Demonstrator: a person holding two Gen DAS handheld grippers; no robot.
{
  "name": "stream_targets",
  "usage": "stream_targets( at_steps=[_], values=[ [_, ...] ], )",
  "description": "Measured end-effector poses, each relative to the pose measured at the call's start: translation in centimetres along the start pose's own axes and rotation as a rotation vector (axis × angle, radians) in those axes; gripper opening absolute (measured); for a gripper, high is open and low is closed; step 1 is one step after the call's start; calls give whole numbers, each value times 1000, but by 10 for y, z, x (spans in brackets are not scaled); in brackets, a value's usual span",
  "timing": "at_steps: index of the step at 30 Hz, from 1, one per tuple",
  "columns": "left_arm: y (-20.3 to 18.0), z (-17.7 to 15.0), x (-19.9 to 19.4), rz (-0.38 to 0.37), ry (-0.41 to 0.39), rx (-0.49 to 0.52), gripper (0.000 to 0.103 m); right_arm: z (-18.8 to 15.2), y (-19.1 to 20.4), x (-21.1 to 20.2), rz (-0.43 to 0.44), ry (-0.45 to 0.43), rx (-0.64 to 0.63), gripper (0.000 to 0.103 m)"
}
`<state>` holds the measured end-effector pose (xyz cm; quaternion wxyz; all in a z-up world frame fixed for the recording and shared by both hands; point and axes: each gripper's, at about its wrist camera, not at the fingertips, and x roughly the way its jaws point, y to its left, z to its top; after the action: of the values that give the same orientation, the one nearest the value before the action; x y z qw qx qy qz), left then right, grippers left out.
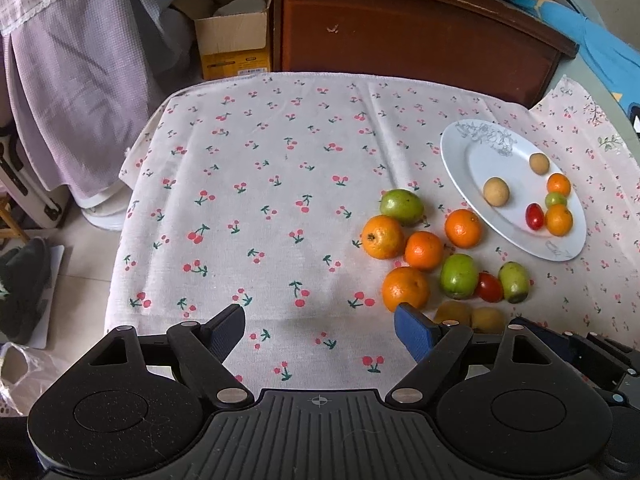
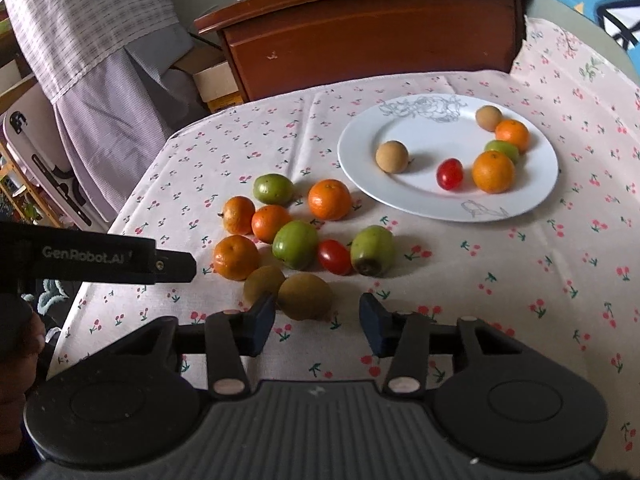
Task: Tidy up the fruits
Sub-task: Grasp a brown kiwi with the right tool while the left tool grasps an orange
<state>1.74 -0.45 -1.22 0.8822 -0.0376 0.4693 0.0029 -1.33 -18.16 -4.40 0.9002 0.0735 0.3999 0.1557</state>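
Observation:
A white plate at the right of the cherry-print cloth holds two tan round fruits, two oranges, a green fruit and a cherry tomato. In front of it lies a loose pile: several oranges, three green fruits, a tomato and two brownish fruits. My right gripper is open, low over the cloth. The nearer brownish fruit lies just past its fingertips, close to the left finger, with a gap to the right one. My left gripper stands wide open over bare cloth, its right finger just before an orange.
A dark wooden board stands behind the table. A cardboard box and hanging lilac cloth are off the back left. The cloth's left edge drops to the floor. The left gripper's body and a hand show at left.

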Motion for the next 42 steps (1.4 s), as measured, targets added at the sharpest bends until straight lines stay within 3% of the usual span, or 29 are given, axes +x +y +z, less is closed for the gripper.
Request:
stream_targets(
  at_steps=[7, 23, 32, 35, 42],
  values=[
    [-2, 0, 4, -31, 1, -5, 83, -2, 4, 5, 30, -18, -33, 30],
    [-21, -1, 23, -102, -38, 10, 80, -2, -13, -8, -22, 22, 60, 30],
    [-24, 0, 29, -123, -54, 7, 57, -2, -11, -7, -24, 15, 55, 31],
    [-25, 1, 30, -116, -60, 16, 55, -2, -11, -7, -25, 14, 51, 32],
    [-43, -7, 32, -44, -93, 146, 54, -3, -10, -7, -25, 10, 39, 32]
  ],
)
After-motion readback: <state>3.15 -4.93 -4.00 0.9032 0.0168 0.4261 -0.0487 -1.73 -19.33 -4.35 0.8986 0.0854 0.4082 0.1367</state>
